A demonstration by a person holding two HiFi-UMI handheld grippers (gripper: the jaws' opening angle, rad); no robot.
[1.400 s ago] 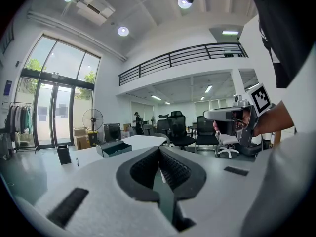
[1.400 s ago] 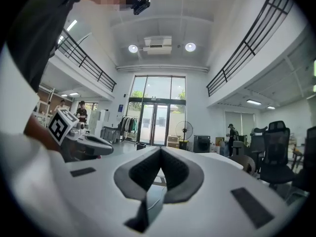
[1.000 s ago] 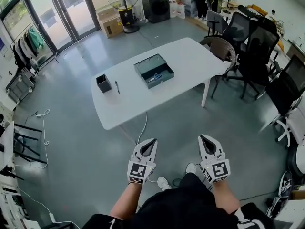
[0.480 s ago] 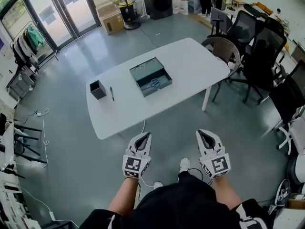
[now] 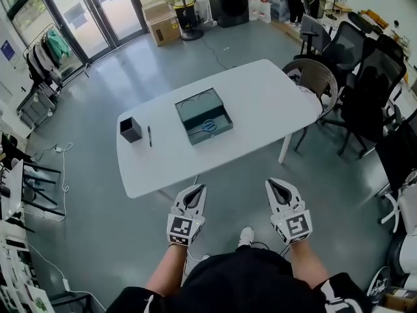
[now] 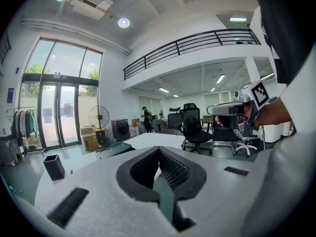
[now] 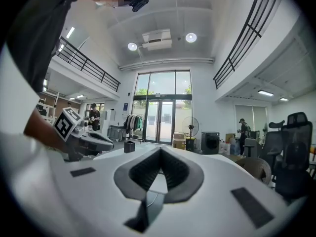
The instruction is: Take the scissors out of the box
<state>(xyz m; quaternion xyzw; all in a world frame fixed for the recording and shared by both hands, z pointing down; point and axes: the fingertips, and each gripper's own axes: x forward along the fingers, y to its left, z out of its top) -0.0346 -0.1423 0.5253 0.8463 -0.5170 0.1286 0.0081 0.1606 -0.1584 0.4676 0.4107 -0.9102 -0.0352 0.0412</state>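
A dark open box (image 5: 203, 120) lies in the middle of the white table (image 5: 260, 103). Blue-handled scissors (image 5: 208, 126) lie inside it, towards its near right side. Both grippers hang over the floor, short of the table's near edge and well apart from the box. My left gripper (image 5: 199, 188) is shut and holds nothing. My right gripper (image 5: 272, 183) is shut and empty too. In the left gripper view the box (image 6: 114, 148) shows beyond the closed jaw tips of the left gripper (image 6: 159, 148). The right gripper (image 7: 160, 149) points level towards the table.
A black pen cup (image 5: 130, 130) and a pen (image 5: 149, 135) sit at the table's left end. A wicker chair (image 5: 313, 77) and black office chairs (image 5: 365, 77) crowd the right end. A cable (image 5: 193, 178) drops from the table's near edge to the floor.
The person has walked towards the table, which now lies nearer. Both grippers came forward with the body, still shut and side by side.
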